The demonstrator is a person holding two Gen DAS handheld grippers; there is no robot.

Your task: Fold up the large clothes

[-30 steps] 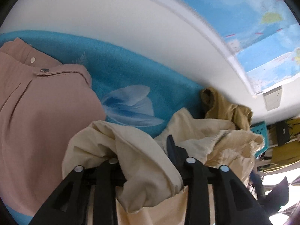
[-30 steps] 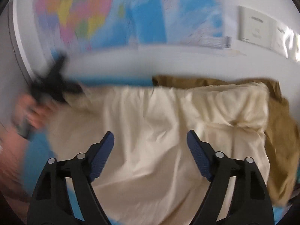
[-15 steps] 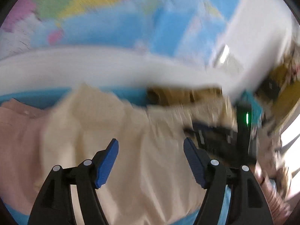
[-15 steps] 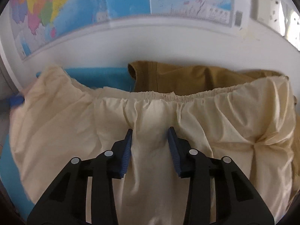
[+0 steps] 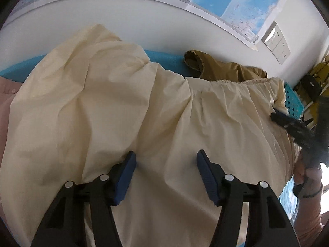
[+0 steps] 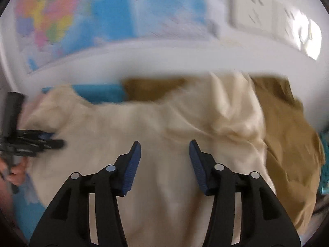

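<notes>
A large cream garment with an elastic waistband lies spread over a blue cover. My left gripper hovers over its middle. Its jaws stand apart and are closing, with cloth below them and none pinched. In the blurred right wrist view, my right gripper sits above the same cream garment, its blue pads apart with no fold caught between them. The left wrist view shows the right gripper at the garment's right edge. The left gripper shows at the garment's left edge, held by a hand.
A mustard-brown garment lies behind and to the right of the cream one, against the white wall. A pink garment lies at the far left. A blue perforated basket stands at the right. A map hangs above.
One second ago my left gripper was shut on a bunch of cream cloth; it has let go and the cloth lies spread out. My right gripper's jaws have narrowed. Both hands have moved sideways.
</notes>
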